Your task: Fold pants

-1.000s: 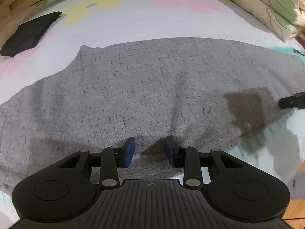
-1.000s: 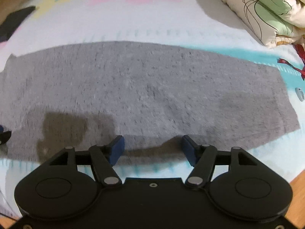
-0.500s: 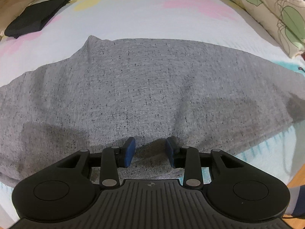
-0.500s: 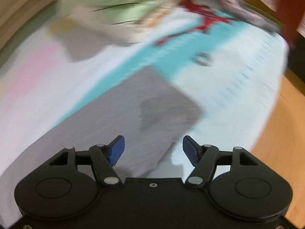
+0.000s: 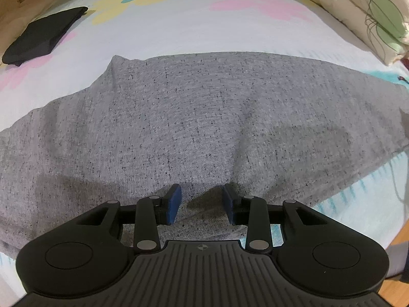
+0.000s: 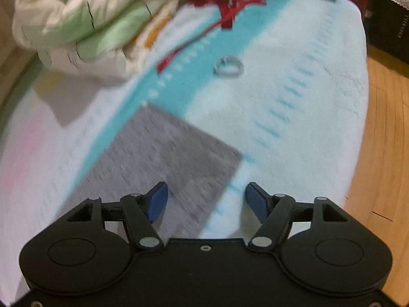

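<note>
Grey speckled pants [image 5: 204,117] lie flat across the bed, filling the left wrist view. My left gripper [image 5: 202,202] points down at their near edge. Its blue pads [image 5: 175,202] stand a little apart with grey cloth lying in the gap, and a crease runs up from the right pad. In the blurred right wrist view only the square end of the pants [image 6: 166,153] shows. My right gripper [image 6: 207,198] hangs wide open over that end's near corner, one pad above the cloth and the other above the sheet, with nothing held.
A folded black garment [image 5: 43,35] lies at the far left of the pastel bed sheet [image 5: 179,20]. A rolled floral quilt [image 6: 76,20] sits at the back, with a red ribbon [image 6: 227,2] and a small ring [image 6: 228,66] beyond the pants. The wooden floor [image 6: 383,153] borders the bed's edge.
My right gripper has swept along the pants from their middle to the leg end and rolled, so the bed's edge and floor now show. The left gripper has stayed put.
</note>
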The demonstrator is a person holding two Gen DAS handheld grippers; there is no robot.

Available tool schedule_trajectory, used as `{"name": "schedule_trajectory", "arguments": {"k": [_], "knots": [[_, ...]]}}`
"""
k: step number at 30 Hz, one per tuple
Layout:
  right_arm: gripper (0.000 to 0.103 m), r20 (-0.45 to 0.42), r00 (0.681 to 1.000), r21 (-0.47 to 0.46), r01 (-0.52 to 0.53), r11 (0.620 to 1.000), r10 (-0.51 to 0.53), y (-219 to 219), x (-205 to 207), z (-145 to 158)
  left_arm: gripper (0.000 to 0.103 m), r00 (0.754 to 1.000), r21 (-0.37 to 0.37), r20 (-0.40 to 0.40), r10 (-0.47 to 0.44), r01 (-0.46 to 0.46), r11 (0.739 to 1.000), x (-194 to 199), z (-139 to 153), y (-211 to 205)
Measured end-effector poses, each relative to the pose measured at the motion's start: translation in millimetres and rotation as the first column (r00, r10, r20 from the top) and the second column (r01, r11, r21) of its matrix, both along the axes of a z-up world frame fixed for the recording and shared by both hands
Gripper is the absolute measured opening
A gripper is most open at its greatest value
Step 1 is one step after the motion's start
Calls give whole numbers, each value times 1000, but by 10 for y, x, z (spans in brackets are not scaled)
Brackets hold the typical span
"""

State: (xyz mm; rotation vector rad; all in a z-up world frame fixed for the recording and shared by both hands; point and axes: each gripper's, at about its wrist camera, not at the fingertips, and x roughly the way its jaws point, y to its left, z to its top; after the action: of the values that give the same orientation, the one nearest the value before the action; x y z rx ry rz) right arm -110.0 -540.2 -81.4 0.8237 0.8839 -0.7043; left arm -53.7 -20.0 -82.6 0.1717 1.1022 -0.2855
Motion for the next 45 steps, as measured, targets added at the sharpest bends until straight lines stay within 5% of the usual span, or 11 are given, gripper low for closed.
{"name": "schedule_trajectory", "arguments": {"k": [4,7,9,14,19,26,32,34,35,39,45], "knots": [[62,63,998,3,-15,1000,15,-36,45,-6,35,1000,6,3,-4,4,1000,-1,-2,-9],[32,76,997,10,-6,1000,5,-84,31,3,34,1000,3,7,-2,2,1000,-11,13,-16],[24,78,997,41,-24,999,20,-129,35,22,34,1000,-10,20,-9,9,1000,-32,60,-9],[22,118,992,41,-41,998,36,-92,52,167,34,994,-62,91,-62,68,996,-94,395,-160],[22,167,979,-48,-115,992,121,105,107,472,35,976,-75,142,-165,176,981,-20,593,-780],[21,226,951,-101,-195,976,213,289,131,727,35,967,-120,82,-240,248,961,262,315,-1794],[21,271,933,-109,-215,971,237,300,115,875,34,958,-91,184,-219,239,967,325,167,-2168],[21,277,930,-111,-218,970,241,294,120,893,33,958,-43,64,-278,281,959,418,-48,-2337],[21,279,929,-110,-220,969,242,294,127,893,33,955,-19,63,-290,292,956,421,-121,-2380],[21,272,924,-129,-241,962,268,363,160,922,33,934,31,98,-343,342,939,379,-45,-2388],[21,309,872,-185,-336,924,379,726,242,1159,35,986,-130,50,-156,161,978,568,207,-1478]]}}
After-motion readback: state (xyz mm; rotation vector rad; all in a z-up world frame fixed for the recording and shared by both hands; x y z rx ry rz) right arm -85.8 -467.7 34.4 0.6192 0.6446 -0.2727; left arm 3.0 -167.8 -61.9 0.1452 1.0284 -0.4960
